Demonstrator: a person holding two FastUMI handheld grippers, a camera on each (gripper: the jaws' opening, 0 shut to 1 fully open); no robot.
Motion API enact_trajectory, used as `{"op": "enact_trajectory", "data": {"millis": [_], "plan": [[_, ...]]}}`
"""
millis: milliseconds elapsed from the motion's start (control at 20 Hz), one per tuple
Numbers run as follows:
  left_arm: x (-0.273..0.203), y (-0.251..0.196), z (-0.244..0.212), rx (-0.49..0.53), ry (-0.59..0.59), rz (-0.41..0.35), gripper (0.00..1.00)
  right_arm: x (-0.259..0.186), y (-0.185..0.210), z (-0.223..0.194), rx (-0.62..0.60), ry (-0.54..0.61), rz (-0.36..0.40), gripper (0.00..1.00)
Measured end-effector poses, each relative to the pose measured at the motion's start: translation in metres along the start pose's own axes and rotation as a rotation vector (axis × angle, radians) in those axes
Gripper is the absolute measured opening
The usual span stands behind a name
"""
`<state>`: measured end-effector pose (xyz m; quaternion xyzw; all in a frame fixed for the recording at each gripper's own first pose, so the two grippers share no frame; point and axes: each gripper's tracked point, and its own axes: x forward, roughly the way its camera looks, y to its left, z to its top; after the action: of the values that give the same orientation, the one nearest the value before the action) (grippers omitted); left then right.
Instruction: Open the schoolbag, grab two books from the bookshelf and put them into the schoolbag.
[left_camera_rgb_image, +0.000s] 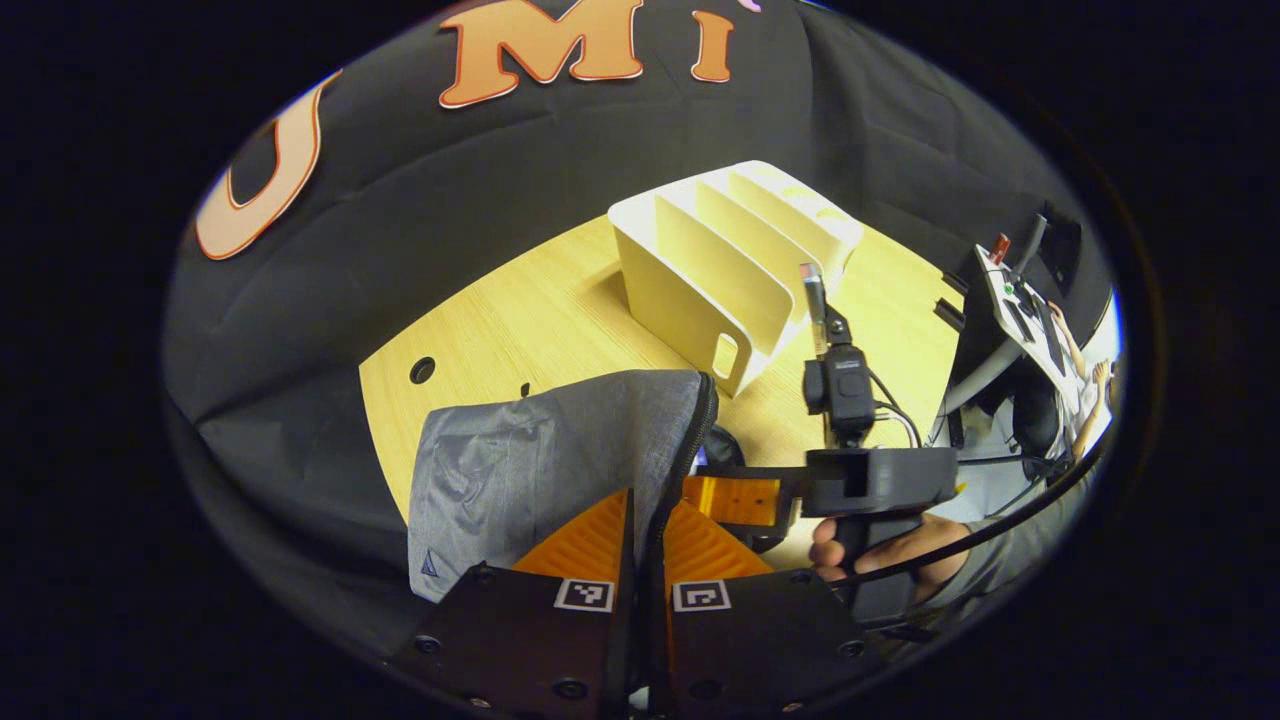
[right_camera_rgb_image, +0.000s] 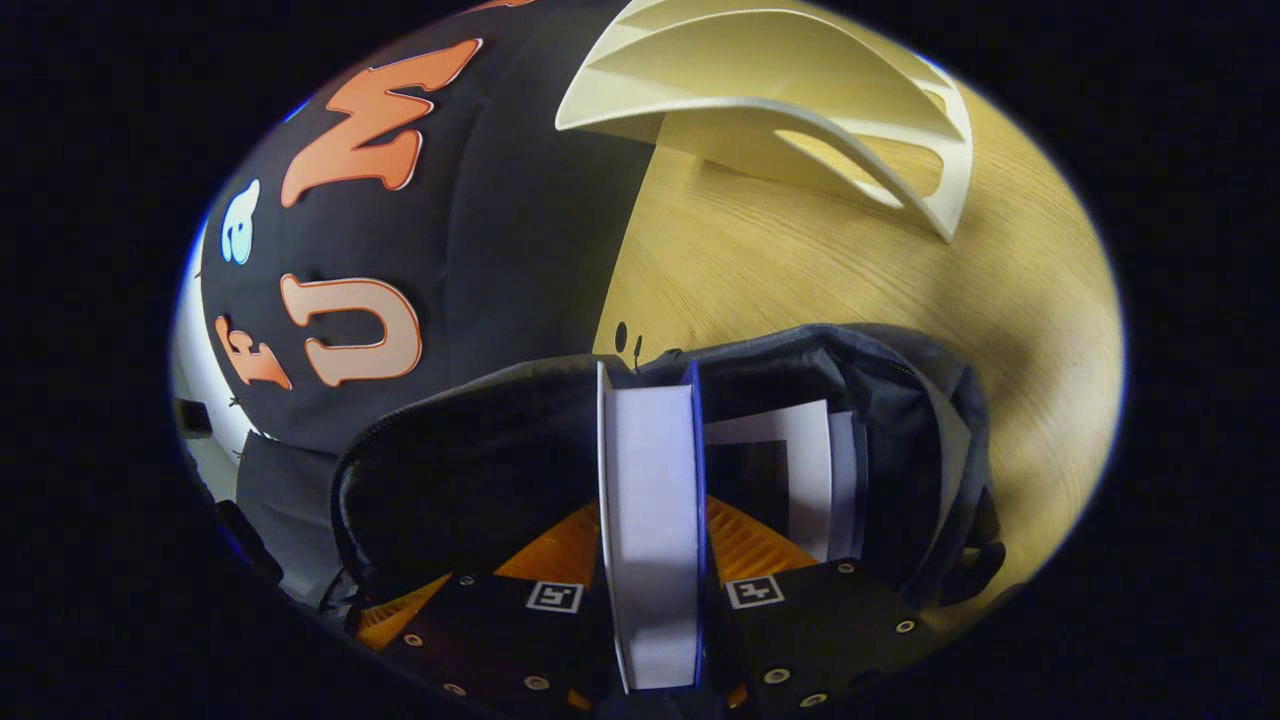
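The grey schoolbag (left_camera_rgb_image: 540, 460) stands on the wooden table. My left gripper (left_camera_rgb_image: 645, 530) is shut on its zippered opening edge and holds it up. To the right, a hand holds the right gripper (left_camera_rgb_image: 725, 500), its orange fingers reaching into the bag's mouth. In the right gripper view, my right gripper (right_camera_rgb_image: 652, 560) is shut on a book (right_camera_rgb_image: 652, 500) with white pages and a blue cover. The book stands upright in the open schoolbag (right_camera_rgb_image: 450, 480). A second book (right_camera_rgb_image: 800, 470) stands inside the bag to its right. The white bookshelf (left_camera_rgb_image: 730, 270) holds no books.
The wooden table (right_camera_rgb_image: 800, 270) stretches between the bag and the bookshelf (right_camera_rgb_image: 780, 110). A round cable hole (left_camera_rgb_image: 422, 370) sits in the table at the left. A black stand with a control panel (left_camera_rgb_image: 1010, 300) rises at the far right, beyond the table edge.
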<state>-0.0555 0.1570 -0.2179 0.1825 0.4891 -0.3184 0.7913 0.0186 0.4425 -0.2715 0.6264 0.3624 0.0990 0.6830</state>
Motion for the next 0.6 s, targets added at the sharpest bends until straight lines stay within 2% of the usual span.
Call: {"op": "enact_trajectory", "data": {"millis": [50,100,200,300,350,400,450,500,550,600], "plan": [[0.000,0.000,-0.001,0.002,0.003,0.003,0.07,0.004,-0.002,-0.001,0.002,0.010,-0.002,0.48],[0.000,0.000,-0.002,-0.005,0.003,0.003,0.07,0.007,-0.004,-0.005,0.011,0.042,-0.009,0.37],[0.000,0.002,-0.001,-0.043,-0.007,-0.004,0.07,0.005,-0.006,-0.014,0.023,0.111,-0.030,0.41],[0.001,0.004,-0.005,-0.069,-0.015,-0.013,0.07,-0.001,-0.023,-0.021,-0.019,0.160,-0.121,0.46],[0.003,0.006,-0.006,-0.080,-0.020,-0.009,0.07,-0.006,-0.036,-0.022,-0.067,0.174,-0.188,0.66],[0.004,0.007,-0.008,-0.086,-0.022,-0.004,0.07,-0.017,-0.050,-0.020,-0.118,0.179,-0.243,0.61],[0.006,0.005,-0.010,-0.093,-0.020,0.000,0.07,-0.026,-0.058,-0.020,-0.155,0.190,-0.266,0.51],[0.008,0.003,-0.011,-0.101,-0.022,0.009,0.07,-0.034,-0.067,-0.017,-0.182,0.198,-0.297,0.72],[0.009,0.001,-0.014,-0.108,-0.021,0.025,0.07,-0.041,-0.074,-0.013,-0.218,0.203,-0.327,0.85],[0.012,-0.002,-0.014,-0.111,-0.021,0.038,0.08,-0.046,-0.080,-0.007,-0.257,0.205,-0.348,0.91]]}}
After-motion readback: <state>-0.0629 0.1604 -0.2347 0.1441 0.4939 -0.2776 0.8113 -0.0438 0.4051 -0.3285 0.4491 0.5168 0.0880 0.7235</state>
